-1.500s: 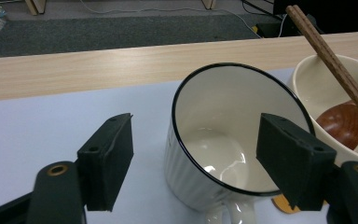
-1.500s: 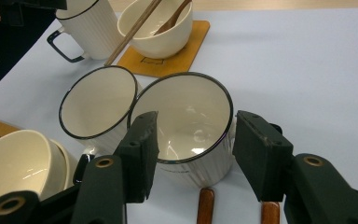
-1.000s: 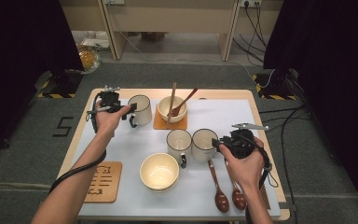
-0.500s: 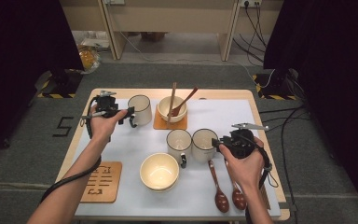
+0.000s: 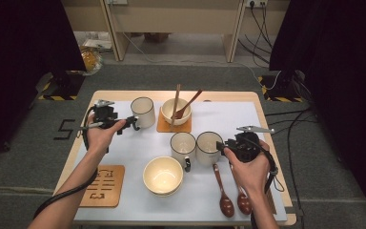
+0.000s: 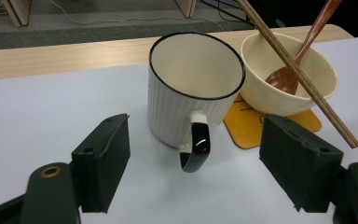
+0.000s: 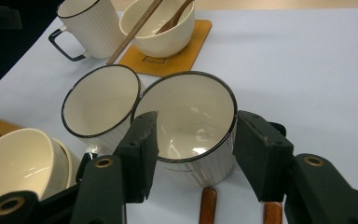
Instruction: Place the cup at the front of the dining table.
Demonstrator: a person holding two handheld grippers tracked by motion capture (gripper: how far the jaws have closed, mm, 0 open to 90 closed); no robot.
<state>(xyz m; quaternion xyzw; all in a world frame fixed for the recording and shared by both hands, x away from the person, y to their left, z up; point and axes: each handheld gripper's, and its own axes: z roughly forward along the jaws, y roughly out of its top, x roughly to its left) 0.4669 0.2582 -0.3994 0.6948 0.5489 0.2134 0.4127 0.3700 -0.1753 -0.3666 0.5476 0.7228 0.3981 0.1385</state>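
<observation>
Right gripper [image 7: 193,154] has its pads clamped on the near mug [image 7: 191,126], which sits touching its twin mug [image 7: 103,103]. Lift straight up so the twin doesn't get dragged. Left gripper [image 6: 193,170] is wide open, lined up on the handle [image 6: 195,145] of the ribbed mug [image 6: 193,86] beside the bowl [image 6: 286,70] with chopsticks [image 6: 298,70]. Ease in, keep clear of those sticks.

A bowl [image 5: 176,111] is sitting on an orange coaster [image 5: 173,126] toward twelve o'clock on the table, holding a wooden spoon [image 5: 187,105] and chopsticks [image 5: 175,105]. An empty bowl [image 5: 162,175] is resting at six o'clock, a patterned coaster [image 5: 104,185] lying at eight, two dark spoons [image 5: 225,200] lying at five.
</observation>
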